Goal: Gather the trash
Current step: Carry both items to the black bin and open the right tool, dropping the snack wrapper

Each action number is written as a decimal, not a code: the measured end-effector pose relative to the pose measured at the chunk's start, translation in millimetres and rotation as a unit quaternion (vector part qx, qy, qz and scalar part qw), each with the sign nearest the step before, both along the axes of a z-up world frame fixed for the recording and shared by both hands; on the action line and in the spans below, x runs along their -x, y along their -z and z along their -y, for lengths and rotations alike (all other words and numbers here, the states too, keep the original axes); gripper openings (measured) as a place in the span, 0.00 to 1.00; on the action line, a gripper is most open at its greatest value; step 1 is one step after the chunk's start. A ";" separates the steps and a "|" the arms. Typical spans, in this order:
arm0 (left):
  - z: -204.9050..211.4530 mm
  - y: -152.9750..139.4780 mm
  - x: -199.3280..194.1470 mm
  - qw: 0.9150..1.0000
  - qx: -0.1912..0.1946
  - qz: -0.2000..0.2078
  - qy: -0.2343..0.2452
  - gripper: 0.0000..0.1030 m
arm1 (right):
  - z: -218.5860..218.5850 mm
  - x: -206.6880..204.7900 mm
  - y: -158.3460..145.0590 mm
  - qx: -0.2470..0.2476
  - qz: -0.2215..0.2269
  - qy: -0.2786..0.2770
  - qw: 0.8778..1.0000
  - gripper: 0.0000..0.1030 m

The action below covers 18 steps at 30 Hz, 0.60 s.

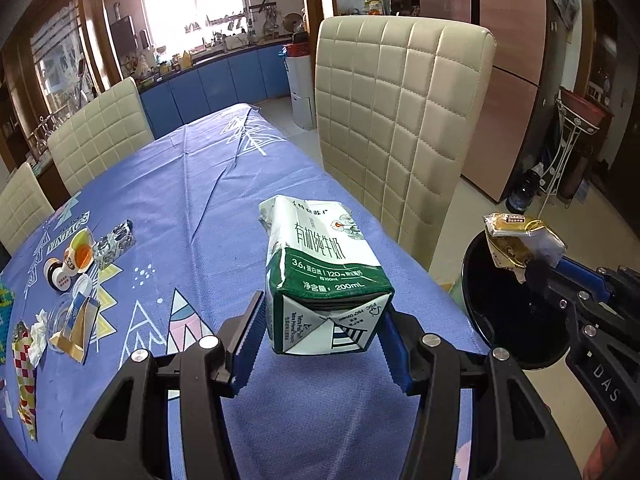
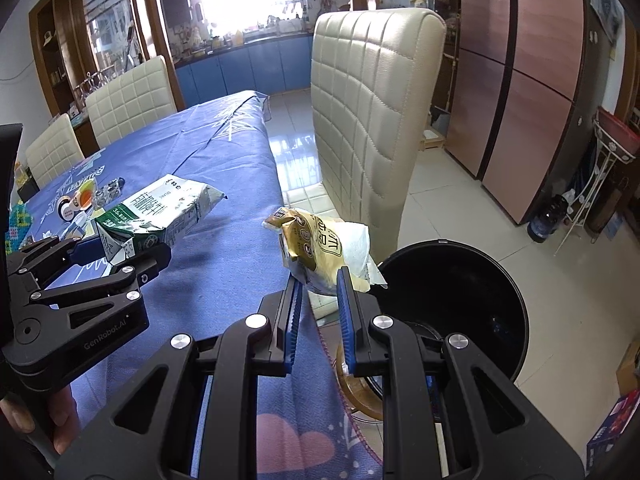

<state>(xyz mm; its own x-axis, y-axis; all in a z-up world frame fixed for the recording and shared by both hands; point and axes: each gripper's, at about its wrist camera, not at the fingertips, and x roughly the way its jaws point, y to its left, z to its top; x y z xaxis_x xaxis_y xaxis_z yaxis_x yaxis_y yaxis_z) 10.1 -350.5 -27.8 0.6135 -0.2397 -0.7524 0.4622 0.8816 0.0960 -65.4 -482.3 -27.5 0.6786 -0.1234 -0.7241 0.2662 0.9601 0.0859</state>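
Gold wrapper (image 2: 316, 248), crumpled with a wad of white tissue, pinched between the blue pads of the right gripper (image 2: 318, 296); jaws nearly closed on it. It hangs at the near-left rim of the black trash bin (image 2: 516, 280), the landmark here; most of the bin mouth lies ahead and to the right of the jaws, so a short push forward-right would likely put it over the opening. Right gripper level, pointing past the table edge.

Milk carton (image 1: 320, 276), green and white, dented, is clamped across its base by the left gripper (image 1: 324, 332); long axis runs straight out from the jaws. It is held above the blue tablecloth (image 1: 200, 200), left of the bin and farther from it.

More litter (image 1: 76, 268) lies well left of the bin.
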 end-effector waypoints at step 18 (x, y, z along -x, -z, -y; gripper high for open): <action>71.3 -10.3 17.2 0.997 -0.008 0.026 0.076 0.50 | 50.4 20.5 2.3 0.016 -0.003 0.075 0.997 0.19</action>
